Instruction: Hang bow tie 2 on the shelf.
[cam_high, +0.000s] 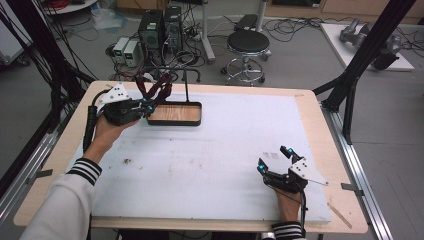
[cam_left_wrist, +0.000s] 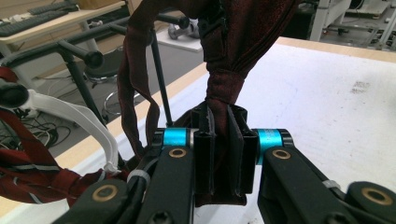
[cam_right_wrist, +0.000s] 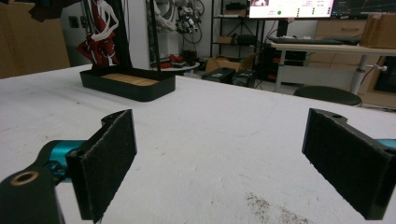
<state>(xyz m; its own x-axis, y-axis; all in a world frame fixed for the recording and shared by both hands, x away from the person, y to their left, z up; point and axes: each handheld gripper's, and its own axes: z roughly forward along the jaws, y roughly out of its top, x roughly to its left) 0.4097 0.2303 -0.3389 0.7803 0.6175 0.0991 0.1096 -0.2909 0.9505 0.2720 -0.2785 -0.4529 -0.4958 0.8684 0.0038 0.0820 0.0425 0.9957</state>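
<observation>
Hanging seems the step in hand: left gripper (cam_left_wrist: 223, 154) pinches a dark red tie (cam_left_wrist: 224, 88) at upper centre, by the rack (cam_high: 186, 86); next, draping it over. Right gripper (cam_high: 275, 159) rests spread, lower right.

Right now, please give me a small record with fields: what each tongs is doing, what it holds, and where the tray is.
left tongs: shut on the dark red cloth strap, raised beside the stand
cloth strap: hangs from above, its lower end pinched between the pads
right tongs: open, nothing between the pads, low over the white mat at the near right
tray: black, wooden floor, far left part of the mat, with a thin black post rising from it
</observation>
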